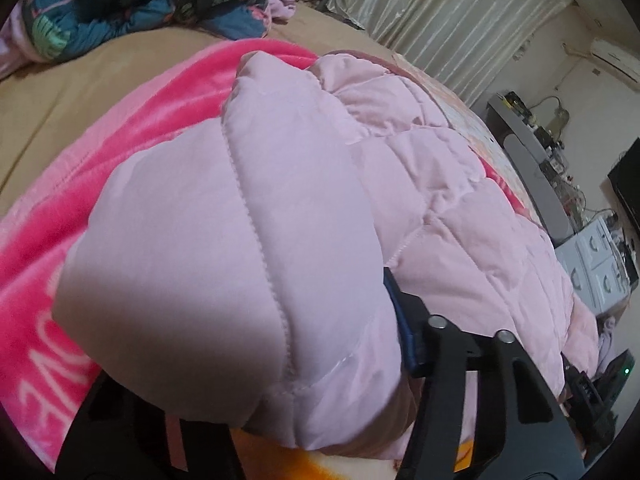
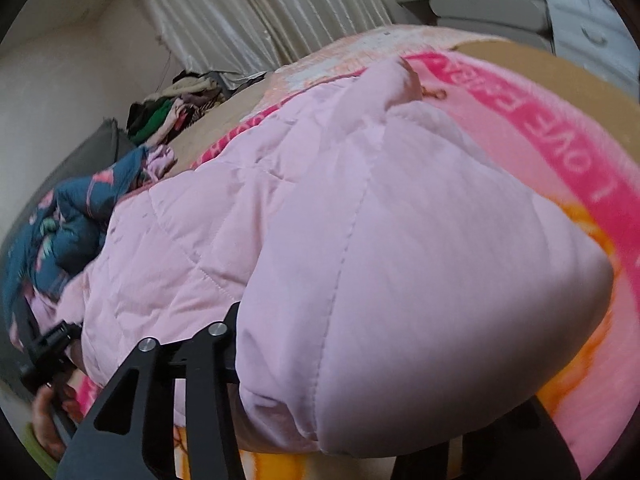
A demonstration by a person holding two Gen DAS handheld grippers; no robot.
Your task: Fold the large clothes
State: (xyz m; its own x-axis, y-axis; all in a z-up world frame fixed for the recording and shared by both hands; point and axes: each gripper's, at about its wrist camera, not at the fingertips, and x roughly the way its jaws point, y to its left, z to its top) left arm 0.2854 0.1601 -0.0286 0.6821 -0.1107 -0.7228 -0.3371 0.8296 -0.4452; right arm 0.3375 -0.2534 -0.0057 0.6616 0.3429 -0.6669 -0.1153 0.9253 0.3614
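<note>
A pale pink quilted puffer jacket (image 1: 360,184) lies on a bright pink blanket (image 1: 80,184) on the bed. It also fills the right wrist view (image 2: 320,220). A puffy fold of the jacket bulges over my left gripper (image 1: 320,412) and hides its fingertips; only one blue-padded finger (image 1: 404,320) shows beside the fabric. My right gripper (image 2: 332,400) is likewise buried under a raised fold of the jacket, fingertips hidden. Both seem shut on the jacket's edge and hold it lifted.
A dark blue patterned quilt (image 1: 132,0) is bunched at the bed's far side, seen also in the right wrist view (image 2: 68,224). A pile of clothes (image 2: 176,108) lies by the curtain (image 1: 440,12). White drawers (image 1: 596,264) and a cluttered shelf stand beside the bed.
</note>
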